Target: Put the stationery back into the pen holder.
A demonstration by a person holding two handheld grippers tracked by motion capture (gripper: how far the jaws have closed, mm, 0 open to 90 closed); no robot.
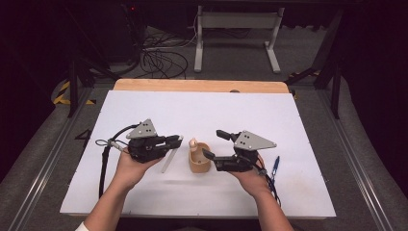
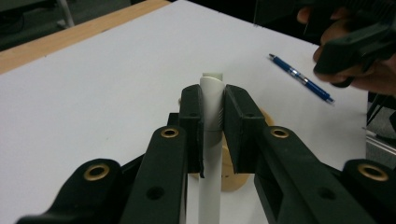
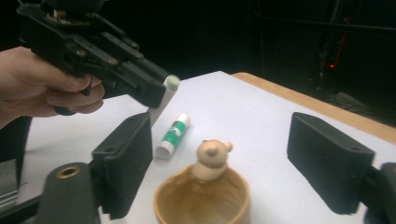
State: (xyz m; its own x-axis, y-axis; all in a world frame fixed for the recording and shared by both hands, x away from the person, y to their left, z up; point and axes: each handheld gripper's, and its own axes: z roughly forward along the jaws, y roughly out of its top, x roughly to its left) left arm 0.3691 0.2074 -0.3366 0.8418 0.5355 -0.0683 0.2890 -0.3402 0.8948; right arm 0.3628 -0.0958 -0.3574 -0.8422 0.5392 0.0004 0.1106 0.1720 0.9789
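The left gripper (image 2: 212, 116) is clamped on a white pen (image 2: 211, 140), whose long axis runs along the jaws toward the wooden cup (image 1: 198, 161); the right gripper (image 3: 233, 163) has its jaws apart on either side of that cup (image 3: 201, 200), pads clear of it; the cup, its bear figure (image 3: 212, 158) on the rim, lies between both hands on the table (image 1: 288, 187); a glue stick (image 3: 173, 135) and blue pen (image 2: 301, 78) lie aside.

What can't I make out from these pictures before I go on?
- White pen: its lower end is cut off by the bottom edge of the left gripper view; the left gripper covers its middle.
- Wooden cup: its base is cut off by the bottom edge of the right gripper view; its inside is too dim to read.
- Glue stick: label print too small.
- Blue pen: partly behind the right gripper's cable in the high view.
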